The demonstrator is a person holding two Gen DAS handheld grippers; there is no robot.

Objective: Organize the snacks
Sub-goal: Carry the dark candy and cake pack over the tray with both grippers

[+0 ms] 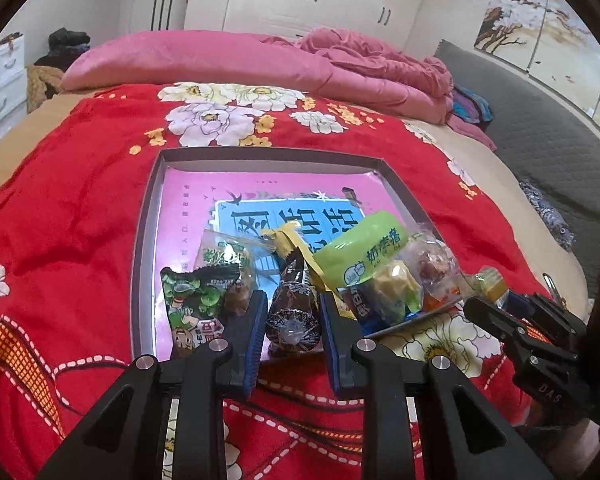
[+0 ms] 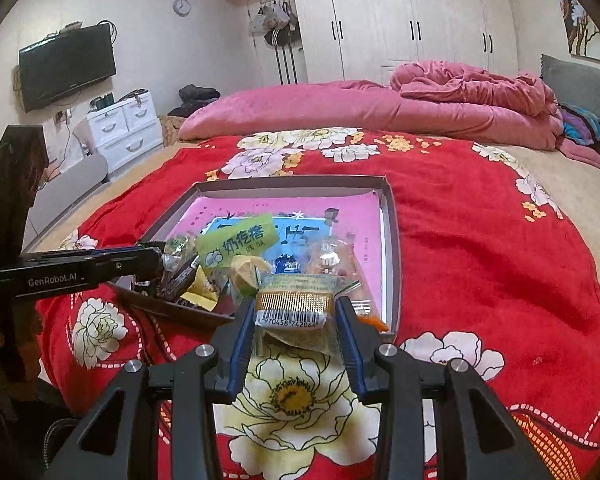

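Two snacks are being gripped, one in each gripper. A dark brown wrapped snack (image 1: 292, 320) is being clamped between the blue pads (image 1: 256, 344) of the left gripper (image 1: 290, 316), its crimped round end facing back toward the camera and its twisted yellow wrapper tail pointing away, ahead of the fingertips. A clear packet with a gold cake and a barcode label (image 2: 294, 308) is being clamped between the pads of the right gripper (image 2: 296, 312), the barcode facing the camera.

Just ahead of both grippers, a shallow grey box lid (image 1: 148, 216) is being used as a tray on a red flowered blanket (image 1: 68, 184), with a pink printed sheet lining its floor. More snacks are being kept at its near end: just to the left of the left gripper a green packet with a cartoon figure (image 1: 192, 304) is lying flat; ahead and to the right of that gripper a lime-green pouch (image 1: 360, 252) is resting on top of clear bags of small sweets (image 1: 424, 272). Seen from the right wrist, the same pouch (image 2: 236, 240) is lying ahead and to the left of the held cake, and the left gripper (image 2: 148, 264) is reaching in from the left at the lid's near corner.

Far beyond, a pink quilt (image 2: 440, 100) is being kept bundled across the bed.
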